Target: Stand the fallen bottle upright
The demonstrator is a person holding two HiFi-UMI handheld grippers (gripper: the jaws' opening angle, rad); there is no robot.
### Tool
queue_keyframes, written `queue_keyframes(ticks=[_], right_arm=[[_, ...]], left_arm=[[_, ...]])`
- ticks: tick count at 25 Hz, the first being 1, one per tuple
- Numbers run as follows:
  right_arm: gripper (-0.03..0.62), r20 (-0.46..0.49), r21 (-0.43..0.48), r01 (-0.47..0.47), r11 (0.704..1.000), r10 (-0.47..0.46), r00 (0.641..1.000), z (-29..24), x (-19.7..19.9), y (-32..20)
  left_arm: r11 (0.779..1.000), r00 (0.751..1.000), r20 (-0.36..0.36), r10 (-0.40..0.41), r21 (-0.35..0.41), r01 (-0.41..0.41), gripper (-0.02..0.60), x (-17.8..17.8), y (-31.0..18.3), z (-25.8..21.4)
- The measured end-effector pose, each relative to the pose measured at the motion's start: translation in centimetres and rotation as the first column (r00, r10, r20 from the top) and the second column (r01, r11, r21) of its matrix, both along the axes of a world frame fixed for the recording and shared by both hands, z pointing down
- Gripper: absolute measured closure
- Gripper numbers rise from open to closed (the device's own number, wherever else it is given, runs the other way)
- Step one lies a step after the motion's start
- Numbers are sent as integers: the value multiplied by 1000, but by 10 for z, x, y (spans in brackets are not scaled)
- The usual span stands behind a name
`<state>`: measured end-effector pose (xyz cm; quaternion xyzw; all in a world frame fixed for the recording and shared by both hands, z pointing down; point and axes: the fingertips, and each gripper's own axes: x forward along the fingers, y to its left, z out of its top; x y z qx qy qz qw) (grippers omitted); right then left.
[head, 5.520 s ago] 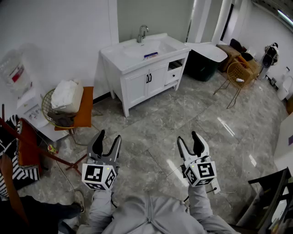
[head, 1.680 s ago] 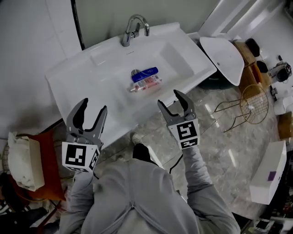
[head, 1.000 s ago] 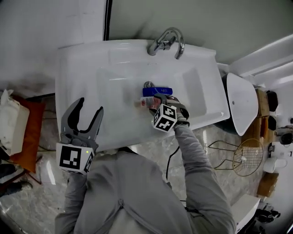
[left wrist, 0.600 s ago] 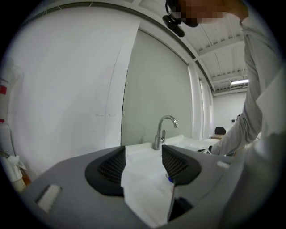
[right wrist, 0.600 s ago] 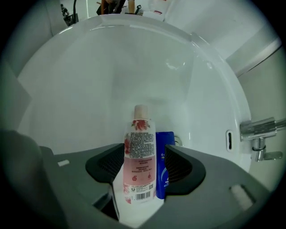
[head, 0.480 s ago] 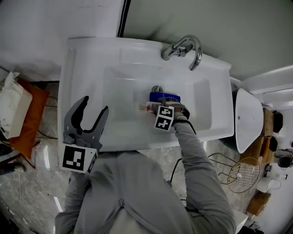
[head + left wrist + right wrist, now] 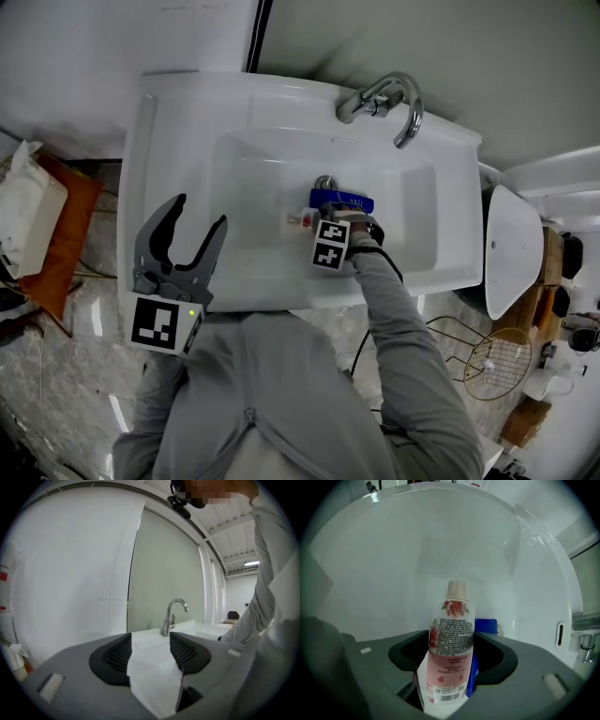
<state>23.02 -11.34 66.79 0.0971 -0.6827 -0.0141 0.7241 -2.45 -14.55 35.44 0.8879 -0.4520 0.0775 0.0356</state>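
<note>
The step in hand looked like the grasp itself: the right gripper [image 7: 451, 649] had its jaws set apart on either side of the fallen bottle [image 7: 451, 620], the pads at or just beside its sides. Its opening looked as wide as that of the idle gripper, so it read as open, not yet squeezed. The bottle lay on its side on the floor of the sink basin [image 7: 248, 178], cap pointing away from the gripper and its barcoded base end nearest the gripper's camera. It sat just beside a blue tube [image 7: 486, 625] near the drain (whether the two touched could not be told). The left gripper [image 7: 199, 214] hung with jaws wide and nothing between them, over the front edge of the counter [image 7: 169, 112], well apart from the bottle. The next move probably called for closing on the bottle's body, lifting it clear of the blue tube, and turning the wrist so the cap came up. The base could then be set flat on the basin floor or the counter. The basin's curve might let it tip again, so a level spot would matter.
</note>
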Motion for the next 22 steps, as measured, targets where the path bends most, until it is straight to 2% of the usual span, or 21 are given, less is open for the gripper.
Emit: queue_keyframes(ticks=[8,22], right_arm=[[296,-25,-45,17,999,-18,1000,9,1,-2],[289,15,-121,15,993,-13,1000,10,-2,-1]], left_arm=[[1000,1000,12,2,-9,-2,305,2,-3,4],[999,999,23,30,-27,-30,305,10,-5,9]])
